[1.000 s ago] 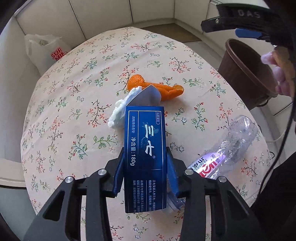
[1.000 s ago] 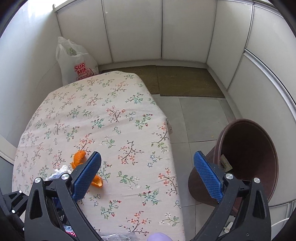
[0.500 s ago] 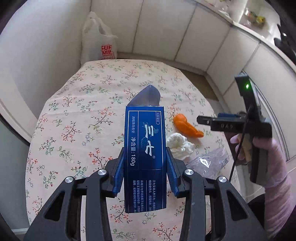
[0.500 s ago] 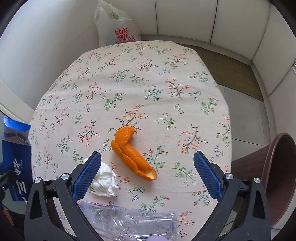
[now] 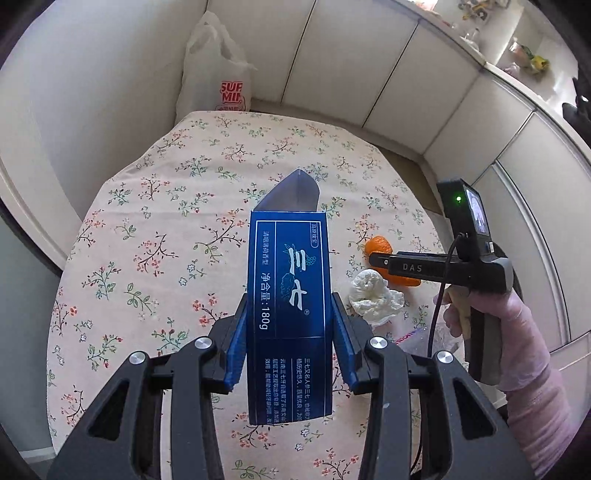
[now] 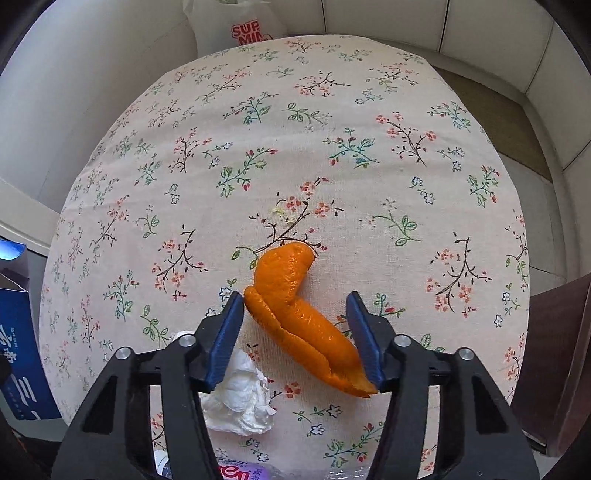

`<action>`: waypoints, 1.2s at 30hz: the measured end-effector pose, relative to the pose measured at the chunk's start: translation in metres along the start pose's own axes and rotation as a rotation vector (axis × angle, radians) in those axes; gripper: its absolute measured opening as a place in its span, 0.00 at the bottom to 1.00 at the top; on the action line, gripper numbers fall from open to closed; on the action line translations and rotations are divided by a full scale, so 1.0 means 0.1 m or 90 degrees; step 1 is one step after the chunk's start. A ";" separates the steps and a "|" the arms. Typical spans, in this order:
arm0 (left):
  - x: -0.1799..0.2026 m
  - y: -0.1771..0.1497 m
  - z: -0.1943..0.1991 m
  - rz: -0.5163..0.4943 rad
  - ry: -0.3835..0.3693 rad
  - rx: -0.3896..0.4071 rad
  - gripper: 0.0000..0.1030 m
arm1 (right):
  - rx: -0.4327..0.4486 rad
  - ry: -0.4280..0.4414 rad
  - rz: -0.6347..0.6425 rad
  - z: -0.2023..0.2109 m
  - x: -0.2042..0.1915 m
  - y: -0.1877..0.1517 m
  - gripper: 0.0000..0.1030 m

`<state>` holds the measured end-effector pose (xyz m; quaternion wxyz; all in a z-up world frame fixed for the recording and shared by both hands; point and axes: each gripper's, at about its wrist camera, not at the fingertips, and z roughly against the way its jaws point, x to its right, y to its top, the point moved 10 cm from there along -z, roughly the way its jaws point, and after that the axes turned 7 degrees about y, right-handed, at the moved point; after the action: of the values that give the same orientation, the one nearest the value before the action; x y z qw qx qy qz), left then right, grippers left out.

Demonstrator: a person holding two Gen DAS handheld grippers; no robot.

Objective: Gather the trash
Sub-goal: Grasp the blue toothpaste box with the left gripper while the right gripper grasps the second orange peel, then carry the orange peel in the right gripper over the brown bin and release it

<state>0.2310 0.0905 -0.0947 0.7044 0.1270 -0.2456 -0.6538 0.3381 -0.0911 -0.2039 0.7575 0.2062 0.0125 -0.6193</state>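
Blue toothpaste box, centre of the left wrist view, clamped between the left gripper's pads above the floral tablecloth, its top flap open. Orange peel, centre of the right wrist view, lies on the cloth between the right gripper's parted fingers, neither pad pressing it. Crumpled tissue just beside, lower left; clear plastic bottle at the bottom edge. Brown bin at right edge, contents hidden. White plastic bag at top.

Right hand-held gripper parted astride orange peel, crumpled tissue beside, floral tablecloth
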 end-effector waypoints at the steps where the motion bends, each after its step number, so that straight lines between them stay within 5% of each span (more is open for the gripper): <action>1: -0.01 0.00 -0.01 0.001 0.000 -0.002 0.40 | -0.004 0.000 0.004 -0.02 -0.02 -0.01 0.45; 7: -0.06 -0.01 -0.05 0.010 0.004 -0.007 0.40 | -0.001 -0.018 0.030 -0.06 -0.07 -0.01 0.22; 18: -0.13 0.00 -0.06 0.019 0.024 0.003 0.39 | 0.020 0.000 0.021 0.03 -0.11 0.02 0.19; 36: 0.23 0.27 0.11 0.049 -0.014 0.057 0.39 | 0.172 0.037 -0.009 1.02 -0.03 0.20 0.19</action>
<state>0.2495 0.0725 -0.0674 0.7199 0.1414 -0.2875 -0.6157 0.3326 -0.1185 -0.1040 0.7176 0.3242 -0.0479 -0.6145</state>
